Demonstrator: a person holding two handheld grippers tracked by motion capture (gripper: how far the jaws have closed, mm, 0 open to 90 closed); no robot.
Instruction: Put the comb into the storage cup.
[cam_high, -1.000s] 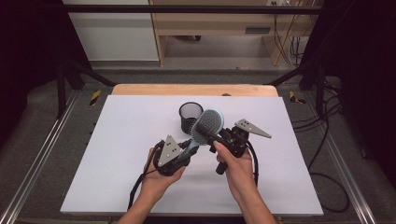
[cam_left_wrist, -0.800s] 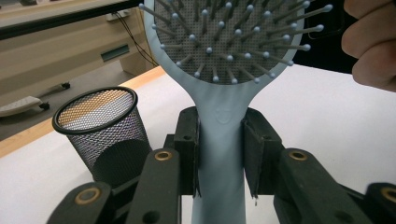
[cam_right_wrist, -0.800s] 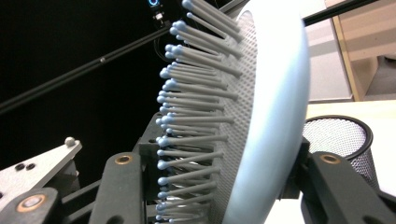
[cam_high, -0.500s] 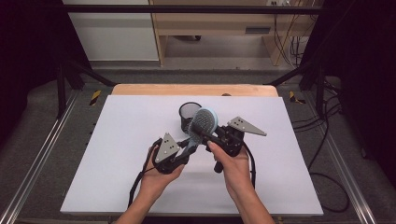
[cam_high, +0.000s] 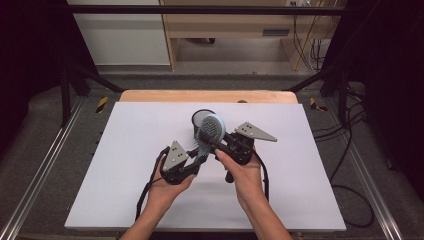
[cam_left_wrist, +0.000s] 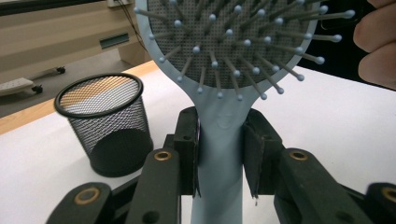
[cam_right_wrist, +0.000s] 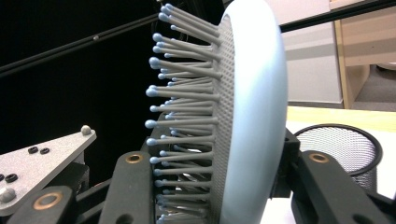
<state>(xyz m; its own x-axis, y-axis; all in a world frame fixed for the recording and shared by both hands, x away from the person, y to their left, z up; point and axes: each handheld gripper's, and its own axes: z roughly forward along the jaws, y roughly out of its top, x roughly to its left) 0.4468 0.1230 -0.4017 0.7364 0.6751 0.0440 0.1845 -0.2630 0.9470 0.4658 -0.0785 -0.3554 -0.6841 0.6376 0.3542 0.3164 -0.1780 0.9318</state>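
from the high view we see the hairbrush (cam_high: 211, 131) held above the white table (cam_high: 125, 165) between both grippers, just before the mesh cup (cam_high: 199, 119). in the left gripper view the left gripper (cam_left_wrist: 219, 156) has its jaws clamped on the handle. in the right gripper view the right gripper (cam_right_wrist: 215, 177) has its jaws clamped across the brush head.

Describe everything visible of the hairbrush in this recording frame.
The hairbrush is pale blue, plastic by its look, with an oval head and a grey perforated cushion set with thin bristles ending in small blue balls. It is held above the white table, just in front of the black mesh cup. The left gripper clamps its handle just below the head, one jaw on each side. The right gripper grips the head, one jaw among the bristles, the other against the smooth back.
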